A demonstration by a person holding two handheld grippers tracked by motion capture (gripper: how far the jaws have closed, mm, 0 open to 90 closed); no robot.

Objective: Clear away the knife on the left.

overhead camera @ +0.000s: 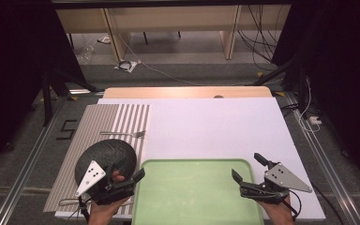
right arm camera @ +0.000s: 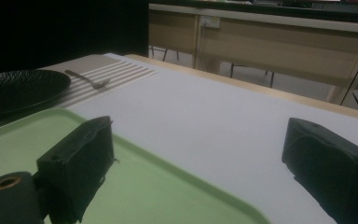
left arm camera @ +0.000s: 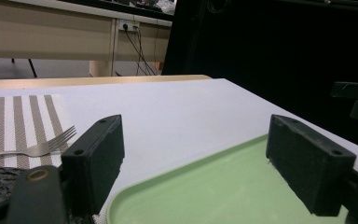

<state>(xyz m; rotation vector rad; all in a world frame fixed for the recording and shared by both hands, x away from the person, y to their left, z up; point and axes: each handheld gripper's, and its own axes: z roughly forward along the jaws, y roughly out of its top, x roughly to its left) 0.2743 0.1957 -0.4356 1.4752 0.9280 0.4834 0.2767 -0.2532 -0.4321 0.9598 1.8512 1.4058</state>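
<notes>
The green tray [overhead camera: 194, 194] lay between my two grippers, at the near edge of the table, and nothing was on it. My left gripper [overhead camera: 130, 169] hung just at the tray's left rim with its jaws wide apart and nothing between them; my right gripper [overhead camera: 248, 168] hung at the right rim, also spread and holding nothing. Neither one touched the tray, as far as I could see.

The black plate [overhead camera: 107, 158] was just beside my left gripper, on its outer side, and partly under my hand. I judged this the main risk: if I closed on the rim from that side, the outer jaw could push the plate, or catch the striped mat [overhead camera: 104, 129] below it. The fork [overhead camera: 122, 134] lay ahead of the left gripper, beyond the plate, so a slide of the plate could knock it.

The rim looked low and smooth, so the jaws could slip off it, and if one side gripped before the other, the tray could tilt or turn on the white board [overhead camera: 215, 126].
</notes>
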